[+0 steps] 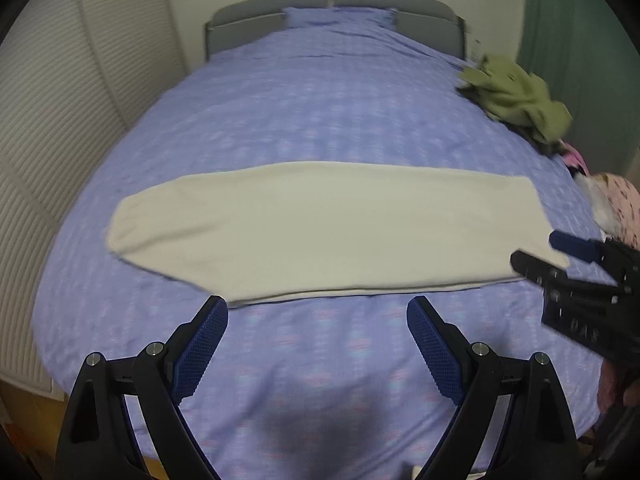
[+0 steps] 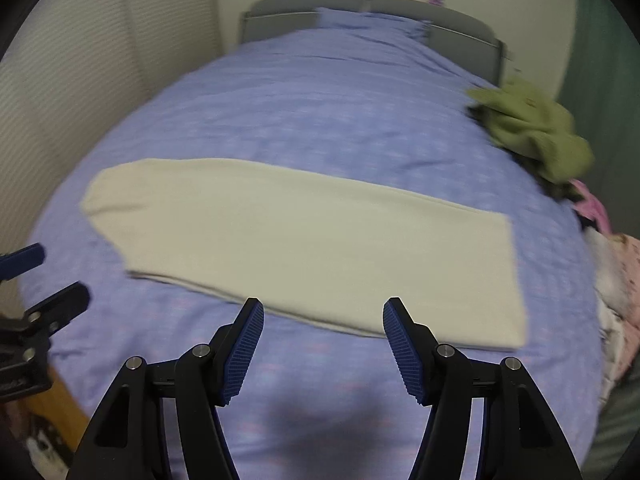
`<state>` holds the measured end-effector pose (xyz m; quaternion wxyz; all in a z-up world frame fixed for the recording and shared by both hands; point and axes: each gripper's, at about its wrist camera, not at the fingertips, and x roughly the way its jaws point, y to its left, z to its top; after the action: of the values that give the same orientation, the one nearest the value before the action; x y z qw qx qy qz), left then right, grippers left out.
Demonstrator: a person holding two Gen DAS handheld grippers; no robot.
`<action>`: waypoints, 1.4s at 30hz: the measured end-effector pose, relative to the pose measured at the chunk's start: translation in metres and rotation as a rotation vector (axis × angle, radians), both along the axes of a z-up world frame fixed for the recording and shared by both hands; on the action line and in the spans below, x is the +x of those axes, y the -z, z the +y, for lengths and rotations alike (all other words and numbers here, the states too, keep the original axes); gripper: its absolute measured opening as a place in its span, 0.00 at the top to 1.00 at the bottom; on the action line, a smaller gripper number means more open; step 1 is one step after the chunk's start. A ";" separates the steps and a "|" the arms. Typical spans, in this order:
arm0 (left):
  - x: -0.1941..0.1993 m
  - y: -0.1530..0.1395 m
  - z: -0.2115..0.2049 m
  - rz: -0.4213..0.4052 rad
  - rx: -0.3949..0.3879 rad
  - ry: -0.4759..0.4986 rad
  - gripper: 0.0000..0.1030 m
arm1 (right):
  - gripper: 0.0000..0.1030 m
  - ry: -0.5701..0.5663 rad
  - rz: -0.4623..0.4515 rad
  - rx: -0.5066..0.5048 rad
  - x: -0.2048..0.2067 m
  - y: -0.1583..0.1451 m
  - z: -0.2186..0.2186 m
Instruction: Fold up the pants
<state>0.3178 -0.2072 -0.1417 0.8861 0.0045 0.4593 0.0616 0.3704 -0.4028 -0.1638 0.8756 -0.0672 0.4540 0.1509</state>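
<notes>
You are looking down on a bed (image 1: 304,92) covered with a lilac patterned cover, a ribbed pale wall on its left side and a grey headboard (image 1: 332,4) at the far end.

Nearest you, your left gripper (image 1: 317,308) hangs over bare cover with its jaws spread wide and nothing between the blue pads. Your right gripper (image 2: 323,312) also hangs above the bed with its jaws apart, somewhat narrower than the left, and it grips nothing either.

Just beyond both sets of fingertips lie the pants (image 1: 320,228). They are cream, folded lengthwise into one long flat band that runs across the bed from left to right. The left end tapers to a rounded tip; the right end is cut square. A second layer peeks out along the near edge. The cloth looks smooth, though the pictures are blurred, so fine creases cannot be judged.

In the left wrist view the near edge of the pants sits right beyond the fingertips, and your right gripper shows over their right end. In the right wrist view the near edge passes between and behind the fingertips.

Farther off, on the right side of the bed, lies a crumpled green garment (image 1: 520,96), with pink clothing (image 1: 616,200) closer along that edge.
</notes>
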 end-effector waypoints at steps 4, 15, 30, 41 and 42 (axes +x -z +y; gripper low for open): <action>-0.015 -0.004 0.061 -0.001 0.007 -0.015 0.10 | 0.39 -0.049 0.020 0.028 -0.019 -0.002 0.066; -0.029 0.046 0.225 0.077 0.016 -0.074 0.09 | 0.39 -0.075 0.181 0.141 -0.029 0.052 0.222; 0.026 0.116 0.279 0.201 -0.036 -0.067 0.09 | 0.40 -0.030 0.484 0.214 0.032 0.154 0.297; 0.037 0.133 0.299 0.252 -0.044 -0.133 0.10 | 0.41 -0.057 0.505 0.238 0.063 0.164 0.318; 0.038 0.132 0.302 0.248 -0.047 -0.142 0.10 | 0.41 -0.056 0.481 0.248 0.065 0.158 0.319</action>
<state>0.3556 0.0943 -0.2733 0.8157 -0.0413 0.5660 0.1121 0.4350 -0.0838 -0.3222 0.7396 0.0659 0.6248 0.2414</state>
